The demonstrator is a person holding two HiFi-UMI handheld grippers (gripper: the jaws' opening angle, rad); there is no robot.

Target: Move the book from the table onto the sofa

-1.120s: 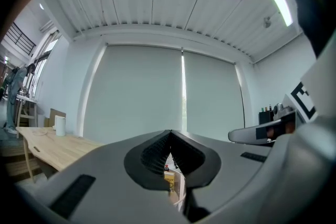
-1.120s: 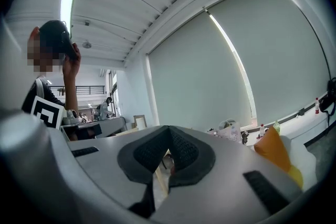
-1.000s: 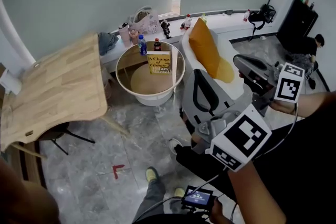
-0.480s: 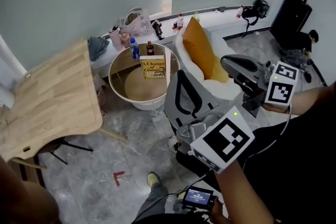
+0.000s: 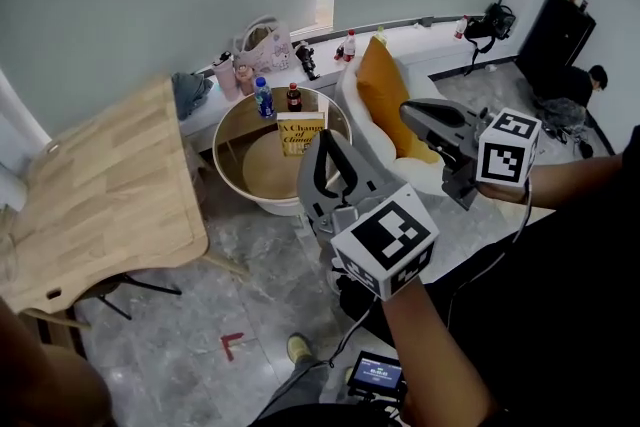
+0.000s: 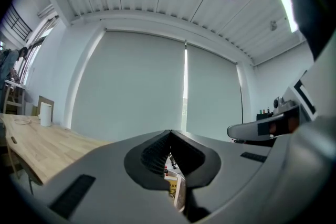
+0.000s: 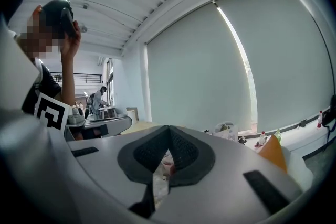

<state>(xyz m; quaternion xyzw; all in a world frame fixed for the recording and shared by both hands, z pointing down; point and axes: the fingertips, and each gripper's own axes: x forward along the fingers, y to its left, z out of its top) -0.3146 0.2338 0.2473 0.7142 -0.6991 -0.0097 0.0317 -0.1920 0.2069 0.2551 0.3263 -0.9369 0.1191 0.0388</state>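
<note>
Nothing is done yet — the yellow book (image 5: 300, 132) is left standing upright on the round glass desk (image 5: 225, 130), apart from the white sofa (image 5: 352, 105); grasping and carrying remain. The left tool (image 5: 326, 150) and right tool (image 5: 408, 109) are both held closed, empty. The book's right edge and much of the sofa seat are hidden behind them.

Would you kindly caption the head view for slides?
Left gripper and right gripper, jaws shut, point toward the book on the round table.
</note>
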